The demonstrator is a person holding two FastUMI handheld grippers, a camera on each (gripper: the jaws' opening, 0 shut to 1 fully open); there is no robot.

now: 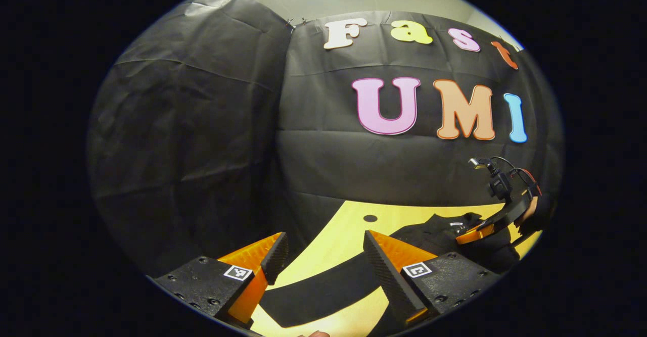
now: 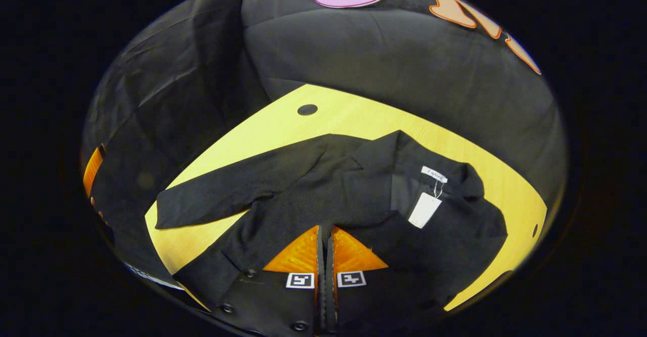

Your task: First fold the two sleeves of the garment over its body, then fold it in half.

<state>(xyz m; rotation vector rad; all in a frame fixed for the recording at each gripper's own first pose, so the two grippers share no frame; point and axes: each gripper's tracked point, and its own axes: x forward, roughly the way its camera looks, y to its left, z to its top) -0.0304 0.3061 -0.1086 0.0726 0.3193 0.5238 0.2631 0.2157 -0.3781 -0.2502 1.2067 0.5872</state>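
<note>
Right gripper (image 2: 325, 236), clenched, pinches garment (image 2: 354, 195) cloth mid-tabletop (image 2: 283, 125). Left gripper (image 1: 323, 261) hangs released above the outstretched sleeve (image 1: 323, 286) at the tabletop's left edge: sleeve-folding step, probably; next, grasp that sleeve.

Little here can be read. A white sewn-in label (image 2: 433, 174) sits at the neck of the black garment (image 2: 323, 190); its print is too small to make out. A white hang tag (image 2: 424, 210) dangles from it on a string, its face blank as far as can be seen. Square black-and-white coded markers stand on each gripper's fingers: two on the left gripper (image 1: 323, 261), two on the right gripper (image 2: 326, 246). They carry patterns, not letters or numbers.
</note>
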